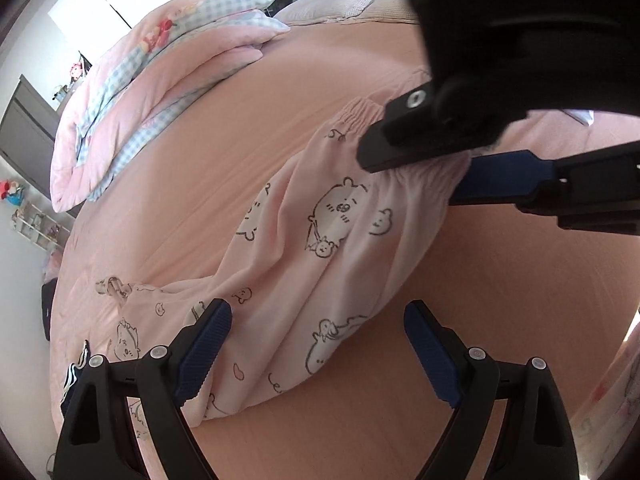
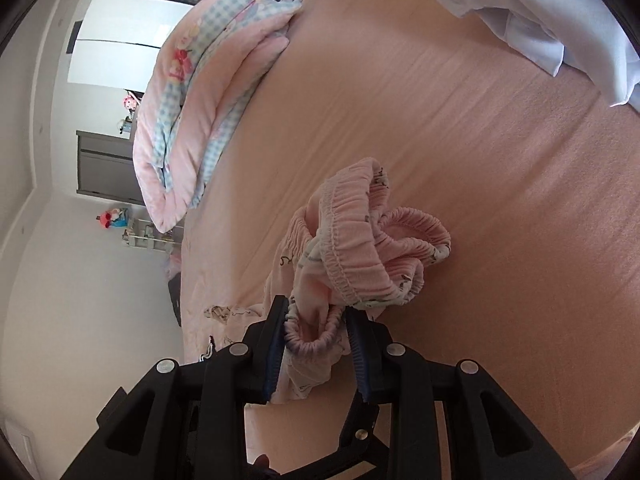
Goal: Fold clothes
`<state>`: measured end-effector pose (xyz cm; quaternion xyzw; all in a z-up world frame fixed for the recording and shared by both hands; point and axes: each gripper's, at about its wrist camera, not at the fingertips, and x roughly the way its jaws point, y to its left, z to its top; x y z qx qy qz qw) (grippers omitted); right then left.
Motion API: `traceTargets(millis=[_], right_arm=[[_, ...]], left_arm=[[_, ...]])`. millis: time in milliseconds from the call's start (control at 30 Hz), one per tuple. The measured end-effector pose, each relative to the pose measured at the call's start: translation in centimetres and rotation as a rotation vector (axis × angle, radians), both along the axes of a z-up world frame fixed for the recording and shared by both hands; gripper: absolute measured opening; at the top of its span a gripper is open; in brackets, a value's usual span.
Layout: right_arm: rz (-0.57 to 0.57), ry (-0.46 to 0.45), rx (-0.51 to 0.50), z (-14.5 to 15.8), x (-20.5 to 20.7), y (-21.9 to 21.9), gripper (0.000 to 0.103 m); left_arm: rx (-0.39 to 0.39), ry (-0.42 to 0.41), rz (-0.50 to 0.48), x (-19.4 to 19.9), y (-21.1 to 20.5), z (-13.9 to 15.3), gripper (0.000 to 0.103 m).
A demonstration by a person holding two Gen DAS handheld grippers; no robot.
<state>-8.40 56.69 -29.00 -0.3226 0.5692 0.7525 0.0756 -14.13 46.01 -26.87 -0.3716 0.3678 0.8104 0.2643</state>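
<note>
- right wrist view: right gripper (image 2: 316, 344) pinches the gathered elastic waistband of the pink pyjama trousers (image 2: 360, 248) between narrow blue ribbed pads.
- left gripper (image 1: 318, 344) stands wide, its fingers either side of the trouser leg, not pressing it.
- soft cartoon-printed cloth lies rumpled on the smooth pink bedsheet (image 1: 248, 128).
- folded quilt (image 2: 200, 92) well apart.

One pair of pink printed pyjama trousers (image 1: 320, 248) lies on the one bed (image 1: 248, 128). Two hand-held grippers are in play: the left hand-held gripper (image 1: 316, 344) and the right hand-held gripper (image 2: 316, 344). One folded pink-and-check quilt (image 1: 152, 92) sits at the far side. One pale blue-white garment (image 2: 540, 16) shows in the right wrist view's corner. One grey cabinet (image 2: 104, 168) stands by the wall.
</note>
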Motion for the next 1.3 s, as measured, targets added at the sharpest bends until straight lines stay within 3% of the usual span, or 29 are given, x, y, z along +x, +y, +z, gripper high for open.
traceTargets(millis=[333, 500, 733, 767, 800, 833, 867, 1000, 1300], right_arm=[[-0.017, 0.002, -0.037, -0.6, 1.3, 0.5, 0.028], [-0.030, -0.002, -0.051, -0.8, 1.7, 0.9, 0.028], [-0.040, -0.020, -0.098, -1.3, 1.8, 1.4, 0.029], [-0.051, -0.027, -0.116, -1.6, 1.9, 1.5, 0.031], [-0.066, -0.035, -0.137, -2.0, 2.1, 1.5, 0.046], [-0.081, -0.043, -0.159, -2.4, 2.3, 1.6, 0.068], [-0.096, -0.051, -0.181, -2.8, 2.4, 1.7, 0.074], [-0.160, -0.016, -0.283, -4.4, 3.3, 1.9, 0.076], [-0.167, 0.057, -0.414, -5.9, 1.6, 0.0, 0.076]], left_arm=[[-0.053, 0.039, 0.037, -2.5, 1.2, -1.3, 0.090], [-0.039, 0.105, 0.027, -2.5, 1.0, -1.7, 0.103], [0.062, -0.019, 0.073, -4.1, -0.1, -1.3, 0.100], [0.072, -0.046, 0.079, -4.4, -0.1, -1.3, 0.097], [0.082, -0.075, 0.086, -4.7, -0.2, -1.2, 0.093], [0.094, -0.108, 0.093, -5.0, -0.3, -1.1, 0.091], [0.107, -0.139, 0.104, -5.3, -0.4, -1.0, 0.088], [0.164, -0.223, 0.154, -6.5, -0.9, -0.9, 0.086], [0.190, -0.234, 0.158, -6.9, -0.7, -0.7, 0.086]])
